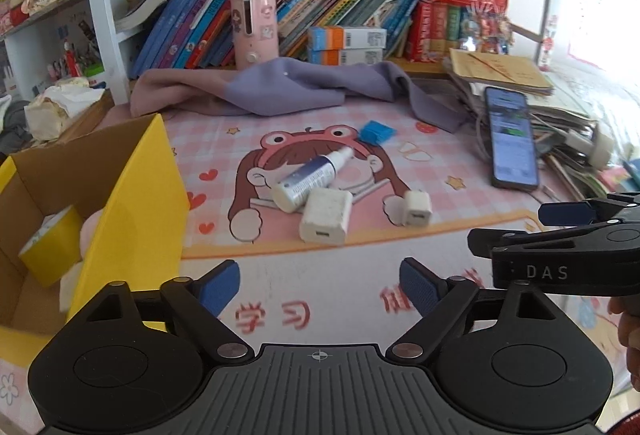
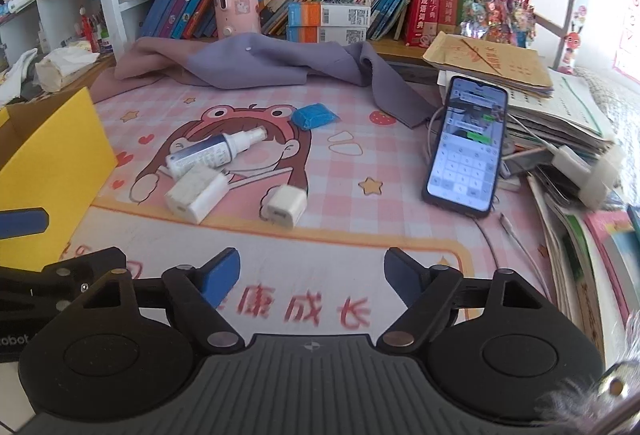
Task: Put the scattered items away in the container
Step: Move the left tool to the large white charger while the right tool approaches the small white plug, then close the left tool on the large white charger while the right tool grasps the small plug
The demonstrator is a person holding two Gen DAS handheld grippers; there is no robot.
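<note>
A desk covered by a pink cartoon mat [image 2: 360, 171] is partly tidied, judging by how things lie: the yellow cardboard box [image 1: 132, 203] at the left side of the mat already holds a small yellow box [image 1: 52, 247] and something soft and pink that is mostly hidden, while four loose items remain out on the mat. These are a white spray bottle [image 1: 310, 179] lying on its side, a larger white charger block [image 1: 326, 215] touching the bottle's base, a smaller white charger cube [image 1: 417, 209] just to its right, and a blue packet [image 1: 377, 132] further back, apart from the rest. A lit phone [image 2: 466, 145] on a cable leans against a stack of papers at the right, and a purple cloth [image 2: 256, 61] lies bunched along the rear under shelves of books; whether those count as clutter to be packed is unclear. Both grippers hang above the near edge of the mat, side by side, each pointing down and forward at the cluster. The left gripper [image 1: 320, 287] has its blue pads standing well apart with nothing between them; the charger block lies straight ahead of its gap, clear of the pads. The right gripper [image 2: 312, 281] is likewise spread wide and empty, with the small charger cube ahead of it and slightly left of centre, not yet reached. So most of the picking up appears to be left.
</note>
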